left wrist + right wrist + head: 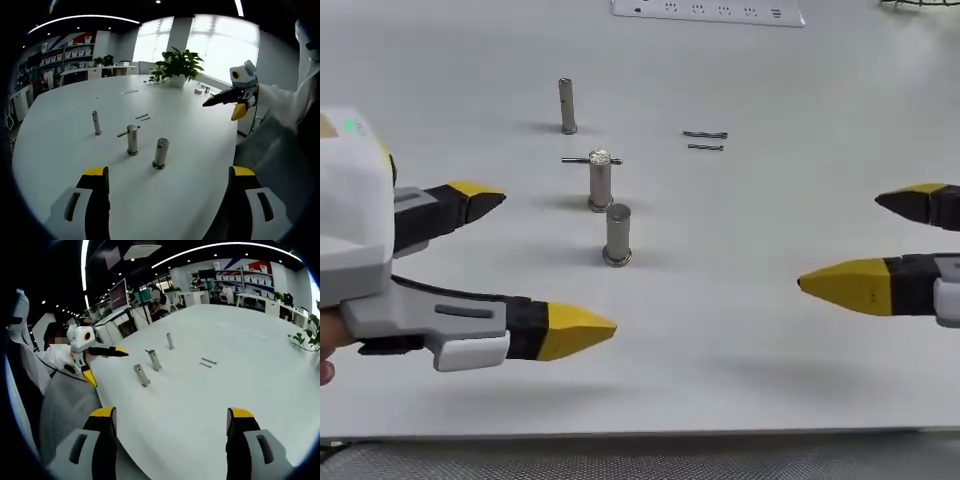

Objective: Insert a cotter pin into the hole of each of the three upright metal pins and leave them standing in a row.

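Note:
Three upright metal pins stand in a row on the white table (770, 380): a thin far pin (567, 105), a middle pin (600, 180) with a cotter pin (576, 160) through its top hole, and a near pin (617, 235) with nothing in it. Two loose cotter pins (705, 140) lie to the right of the row. My left gripper (555, 265) hovers open at the left, short of the near pin. My right gripper (840, 245) hovers open at the right, apart from everything. The same pins (132, 140) (154, 360) stand ahead of each gripper's jaws.
A white power strip (708, 10) lies at the table's far edge. A potted plant (177, 65) stands on the far side of the table. The table's near edge (640, 432) runs just below the grippers.

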Demonstrator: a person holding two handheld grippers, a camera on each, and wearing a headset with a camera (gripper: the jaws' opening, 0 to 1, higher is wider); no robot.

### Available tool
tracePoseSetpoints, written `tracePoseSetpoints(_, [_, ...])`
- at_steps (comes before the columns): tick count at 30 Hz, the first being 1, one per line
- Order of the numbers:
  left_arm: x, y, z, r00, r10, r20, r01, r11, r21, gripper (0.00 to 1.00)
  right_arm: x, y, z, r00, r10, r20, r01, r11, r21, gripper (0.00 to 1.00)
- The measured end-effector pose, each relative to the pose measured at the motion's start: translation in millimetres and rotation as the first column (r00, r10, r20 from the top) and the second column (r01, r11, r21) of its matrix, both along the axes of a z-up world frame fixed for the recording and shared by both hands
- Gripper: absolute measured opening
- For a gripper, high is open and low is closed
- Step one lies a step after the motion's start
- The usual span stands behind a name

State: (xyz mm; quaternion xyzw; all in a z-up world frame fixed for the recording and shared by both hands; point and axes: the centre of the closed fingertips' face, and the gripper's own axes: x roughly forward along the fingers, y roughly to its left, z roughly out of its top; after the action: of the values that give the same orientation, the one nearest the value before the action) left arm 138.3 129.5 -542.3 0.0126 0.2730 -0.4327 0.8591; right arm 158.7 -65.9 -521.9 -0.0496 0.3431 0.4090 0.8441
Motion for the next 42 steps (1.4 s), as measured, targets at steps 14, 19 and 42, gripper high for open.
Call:
tracePoseSetpoints(14, [-4.9,5.3,10.8,1.0,0.001,0.013,-0.001,1.0,-0.013,0.99,58.7,6.1,20.2,0.989,0.134,0.068,-0.126,0.986,-0.11,0.81])
tracePoseSetpoints(19, [-6.1,12.8,7.9,1.0,0.019,-0.002,-0.019,1.0,-0.013,0.99,77.2,12.5,22.0,0.98,0.18,0.084,-0.167,0.976,-0.137,0.75])
tracePoseSetpoints(42, [-13.9,27.5,11.9,0.999,0.045,-0.006,-0.045,0.999,-0.017,0.99,142.7,44.4,21.5,0.912,0.397,0.103,-0.352,0.887,-0.297,0.38])
